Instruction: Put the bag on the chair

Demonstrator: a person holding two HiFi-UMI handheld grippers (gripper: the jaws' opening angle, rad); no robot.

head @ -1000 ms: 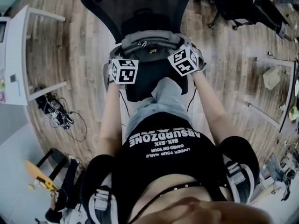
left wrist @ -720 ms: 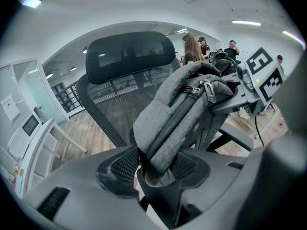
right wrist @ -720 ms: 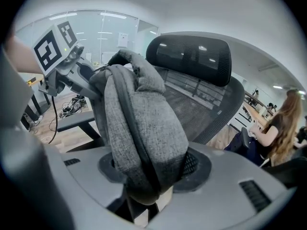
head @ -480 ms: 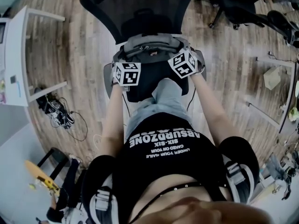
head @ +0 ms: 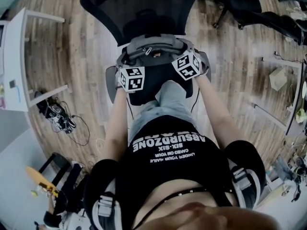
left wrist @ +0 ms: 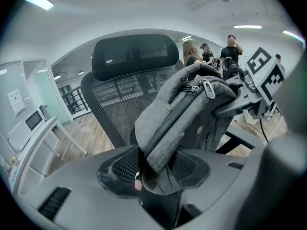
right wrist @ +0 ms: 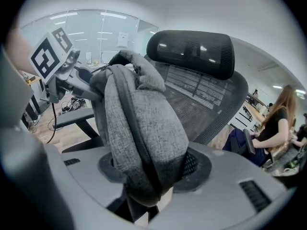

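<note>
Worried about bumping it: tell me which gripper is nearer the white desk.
Left. The left gripper grips the bag on the side toward the white desk; the right gripper grips its far side.

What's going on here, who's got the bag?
A person holds a grey bag with both grippers. The left gripper is clamped on its left side and the right gripper on its right side. The bag hangs upright over the seat of a black mesh chair, close in front of the backrest. The pictures don't show whether its bottom touches the seat. Both grips are on, so it is not yet set down.
</note>
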